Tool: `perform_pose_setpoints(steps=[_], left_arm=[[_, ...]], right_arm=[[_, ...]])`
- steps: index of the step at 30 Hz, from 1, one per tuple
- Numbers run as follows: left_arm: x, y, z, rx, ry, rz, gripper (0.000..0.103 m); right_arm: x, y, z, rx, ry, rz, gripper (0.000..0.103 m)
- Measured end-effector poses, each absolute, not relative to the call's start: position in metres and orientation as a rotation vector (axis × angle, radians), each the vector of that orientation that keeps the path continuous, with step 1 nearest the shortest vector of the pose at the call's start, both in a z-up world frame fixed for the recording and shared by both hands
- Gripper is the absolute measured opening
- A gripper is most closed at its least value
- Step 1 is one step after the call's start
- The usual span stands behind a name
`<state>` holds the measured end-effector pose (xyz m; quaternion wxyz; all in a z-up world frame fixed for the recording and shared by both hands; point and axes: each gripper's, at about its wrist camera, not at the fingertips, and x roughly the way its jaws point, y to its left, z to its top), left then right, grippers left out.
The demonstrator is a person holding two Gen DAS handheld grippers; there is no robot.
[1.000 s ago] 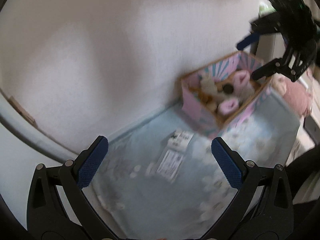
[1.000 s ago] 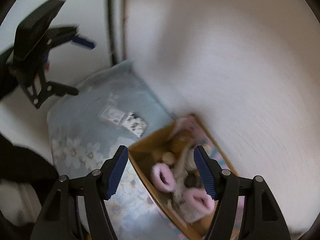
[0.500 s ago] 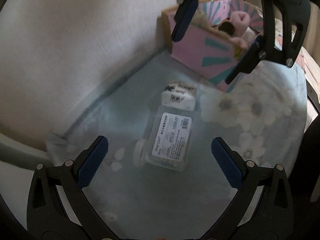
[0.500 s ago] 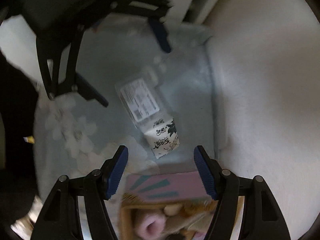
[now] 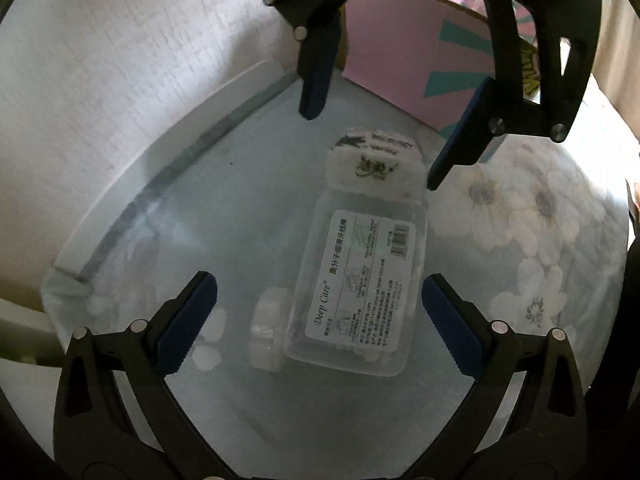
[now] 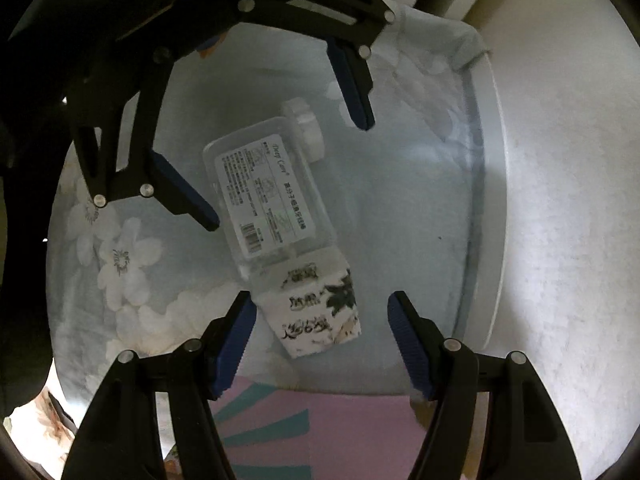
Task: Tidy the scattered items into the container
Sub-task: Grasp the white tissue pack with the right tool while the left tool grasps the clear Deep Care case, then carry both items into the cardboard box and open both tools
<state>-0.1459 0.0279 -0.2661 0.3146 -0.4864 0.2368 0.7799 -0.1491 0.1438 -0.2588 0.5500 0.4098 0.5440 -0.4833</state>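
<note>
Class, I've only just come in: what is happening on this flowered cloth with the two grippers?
A person holds two grippers over the flowered cloth. The left gripper hangs open around the clear plastic box, and the right gripper hangs open around the tissue pack. Neither is gripped yet. Box and pack lie end to end, touching, beside a small white roll. The pink cardboard box waits nearby.

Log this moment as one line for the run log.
left gripper: open, over clear box | right gripper: open, over tissue pack | pack touching box | both on cloth, outside pink box
</note>
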Motion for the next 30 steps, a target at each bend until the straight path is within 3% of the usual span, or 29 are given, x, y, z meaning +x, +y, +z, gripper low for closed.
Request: perform_pose_setpoints(steps=[5, 6, 8, 9, 18, 30], left_arm=[[-0.143, 0.029, -0.269, -1.277, 0.567, 1.997, 0.068], [-0.141, 0.028, -0.268, -1.267, 0.554, 1.997, 0.068], [-0.14, 0.027, -0.267, -1.257, 0.55, 2.0, 0.068], [-0.139, 0.026, -0.265, -1.254, 0.549, 2.0, 0.067], [-0.131, 0.022, -0.231, -1.2, 0.522, 2.034, 0.067], [-0.136, 0.023, -0.132, -1.08, 0.571, 2.071, 0.067]], right_arm=[[-0.143, 0.145, -0.266, 0.966, 1.231, -1.081, 0.064], [-0.142, 0.146, -0.268, 0.976, 1.217, -1.067, 0.064], [-0.139, 0.148, -0.271, 0.992, 1.199, -1.054, 0.051], [-0.138, 0.15, -0.272, 0.996, 1.202, -1.05, 0.049], [-0.134, 0.169, -0.243, 1.021, 1.13, -1.149, 0.048], [-0.163, 0.208, -0.152, 0.989, 1.057, -1.363, 0.048]])
